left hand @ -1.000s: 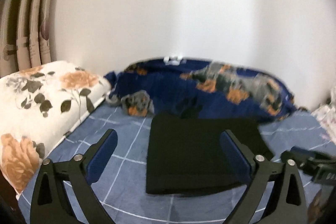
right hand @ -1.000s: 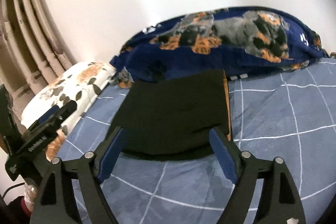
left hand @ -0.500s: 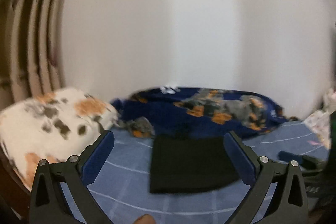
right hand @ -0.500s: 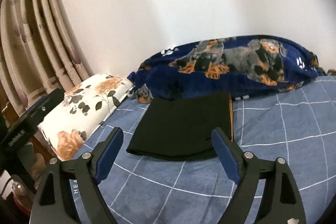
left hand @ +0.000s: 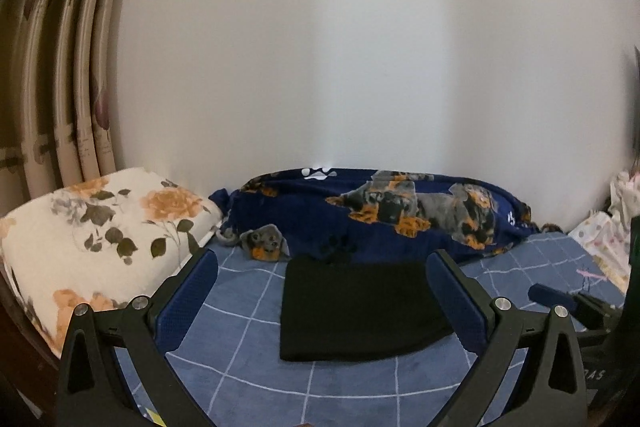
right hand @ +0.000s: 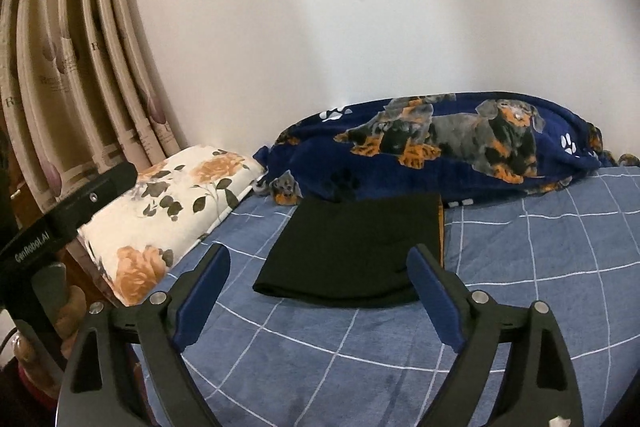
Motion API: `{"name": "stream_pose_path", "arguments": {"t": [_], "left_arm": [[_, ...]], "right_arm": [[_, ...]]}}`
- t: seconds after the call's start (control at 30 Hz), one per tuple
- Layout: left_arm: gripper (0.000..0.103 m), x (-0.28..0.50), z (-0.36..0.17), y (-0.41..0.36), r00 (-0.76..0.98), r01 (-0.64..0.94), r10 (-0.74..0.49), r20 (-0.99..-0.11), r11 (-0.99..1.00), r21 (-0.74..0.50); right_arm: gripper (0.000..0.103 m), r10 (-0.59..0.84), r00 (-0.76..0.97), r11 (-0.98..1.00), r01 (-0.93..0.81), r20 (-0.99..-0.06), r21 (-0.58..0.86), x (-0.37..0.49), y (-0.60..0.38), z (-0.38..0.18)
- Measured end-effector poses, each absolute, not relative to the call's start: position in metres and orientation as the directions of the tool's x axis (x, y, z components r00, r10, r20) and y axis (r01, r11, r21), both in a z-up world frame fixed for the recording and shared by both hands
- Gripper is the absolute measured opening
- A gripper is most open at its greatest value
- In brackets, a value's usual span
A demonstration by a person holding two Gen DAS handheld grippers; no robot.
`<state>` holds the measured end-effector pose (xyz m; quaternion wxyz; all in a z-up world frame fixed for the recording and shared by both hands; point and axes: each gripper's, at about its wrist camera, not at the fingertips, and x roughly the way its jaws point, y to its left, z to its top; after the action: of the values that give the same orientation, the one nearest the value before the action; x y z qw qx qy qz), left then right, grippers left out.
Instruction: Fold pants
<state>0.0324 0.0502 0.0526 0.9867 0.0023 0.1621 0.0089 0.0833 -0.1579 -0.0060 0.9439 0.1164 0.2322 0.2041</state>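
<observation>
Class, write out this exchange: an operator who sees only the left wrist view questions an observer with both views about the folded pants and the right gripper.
Operator: Is the right gripper holding anything?
Observer: No. The right gripper is open and not gripping the pants.
Operator: Does anything show along the pants' right edge?
Observer: Yes. An orange strip runs along it.

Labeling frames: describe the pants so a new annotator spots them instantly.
Start at the blue grid-patterned bedsheet. In front of the navy dachshund-print blanket lie the folded pants: a flat, plain black rectangle, the only unpatterned item, with an orange strip along its right edge.
</observation>
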Motion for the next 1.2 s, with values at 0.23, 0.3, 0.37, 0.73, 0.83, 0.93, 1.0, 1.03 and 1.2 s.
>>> {"name": "stream_pose_path", "arguments": {"t": [0.23, 0.3, 0.37, 0.73, 0.83, 0.93, 1.0, 1.03, 1.2], "left_arm": [[0.103, 0.026, 0.047, 0.04, 0.948, 0.002, 0.012, -0.317, 0.999, 0.044], [0.103, 0.023, 0.045, 0.039, 0.952, 0.005, 0.01, -0.305, 0.999, 0.047], [0.103, 0.022, 0.043, 0.038, 0.951, 0.008, 0.008, -0.31, 0.999, 0.05], [0.103, 0.023, 0.032, 0.028, 0.938, 0.032, -0.006, -0.346, 0.997, 0.069], [0.103, 0.026, 0.03, 0.026, 0.933, 0.044, -0.015, -0.36, 0.997, 0.071], [0.103, 0.027, 0.027, 0.024, 0.927, 0.056, -0.027, -0.375, 0.996, 0.066], [0.103, 0.029, 0.025, 0.024, 0.921, 0.07, -0.043, -0.387, 0.996, 0.056], [0.103, 0.03, 0.024, 0.024, 0.919, 0.073, -0.047, -0.392, 0.996, 0.05], [0.103, 0.03, 0.018, 0.026, 0.923, 0.06, -0.045, -0.383, 0.998, 0.028]], "right_arm": [[0.091, 0.432, 0.812, 0.893, -0.327, -0.392, 0.308, 0.079, -0.158, -0.005], [0.092, 0.43, 0.812, 0.894, -0.325, -0.394, 0.308, 0.078, -0.158, -0.005], [0.092, 0.431, 0.809, 0.894, -0.324, -0.4, 0.308, 0.078, -0.158, -0.007], [0.093, 0.428, 0.799, 0.897, -0.316, -0.422, 0.31, 0.08, -0.159, -0.014], [0.093, 0.429, 0.794, 0.896, -0.314, -0.43, 0.315, 0.082, -0.161, -0.017], [0.093, 0.428, 0.788, 0.897, -0.308, -0.444, 0.317, 0.084, -0.16, -0.021], [0.093, 0.428, 0.784, 0.897, -0.308, -0.449, 0.317, 0.085, -0.159, -0.023], [0.093, 0.426, 0.784, 0.898, -0.307, -0.452, 0.314, 0.085, -0.159, -0.024], [0.093, 0.416, 0.781, 0.904, -0.299, -0.466, 0.307, 0.087, -0.157, -0.028]]}}
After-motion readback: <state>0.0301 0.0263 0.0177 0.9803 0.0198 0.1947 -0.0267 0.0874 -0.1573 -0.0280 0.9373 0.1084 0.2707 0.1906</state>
